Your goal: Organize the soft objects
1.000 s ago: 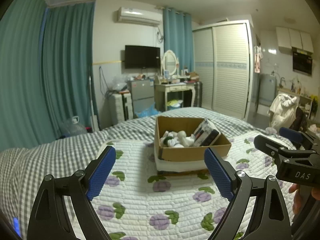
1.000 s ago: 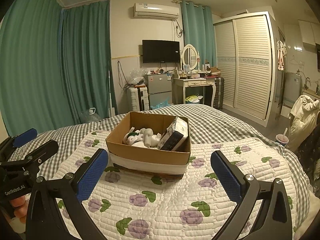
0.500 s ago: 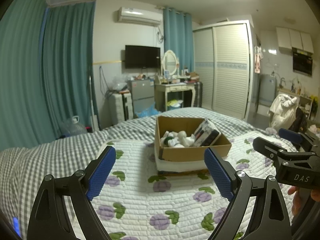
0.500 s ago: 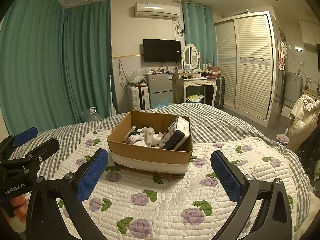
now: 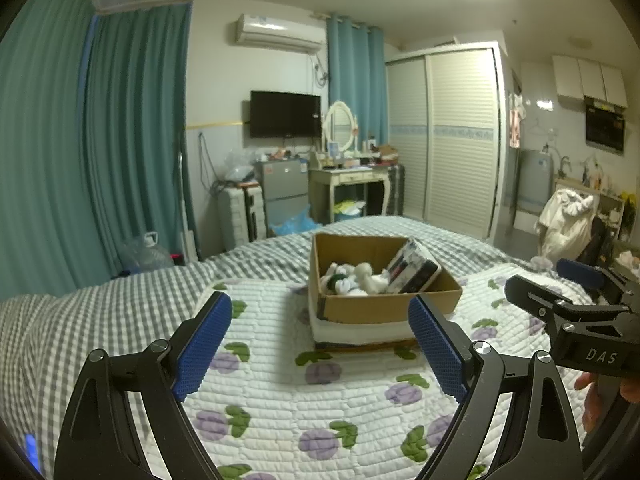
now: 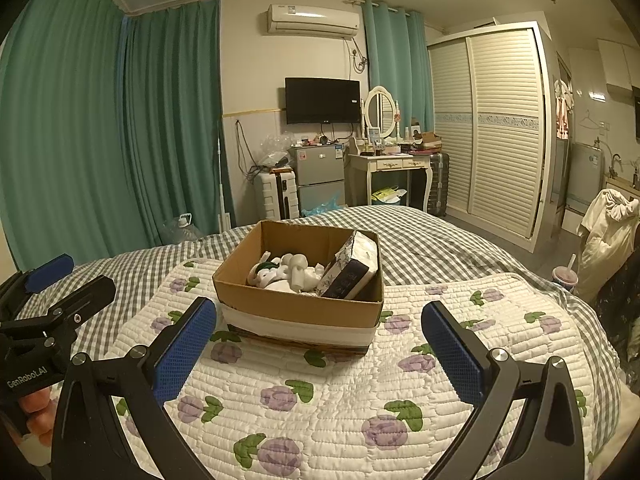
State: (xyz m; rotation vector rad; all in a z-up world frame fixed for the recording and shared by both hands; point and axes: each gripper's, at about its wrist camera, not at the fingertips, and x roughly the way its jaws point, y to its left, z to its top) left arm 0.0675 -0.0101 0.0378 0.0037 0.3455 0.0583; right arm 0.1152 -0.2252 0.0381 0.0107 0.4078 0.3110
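One open brown cardboard box [image 6: 298, 304], one patterned tissue pack [image 6: 352, 266], two black blue-padded grippers [image 5: 320, 346] [image 6: 320, 344].

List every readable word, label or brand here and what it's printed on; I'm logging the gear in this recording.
"DAS": on the right gripper body, left wrist view.
"GenRobot.AI": on the left gripper body, right wrist view.
Air conditioner badge, fridge stickers, tissue pack print: too small to read.

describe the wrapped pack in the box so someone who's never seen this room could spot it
On the bed's white quilt with purple flowers sits an open brown cardboard box. Inside it, at the right end, a rectangular plastic-wrapped pack, white with a dark patterned end, leans tilted against the wall. Unlike the small white soft items heaped beside it, it is boxy and printed.
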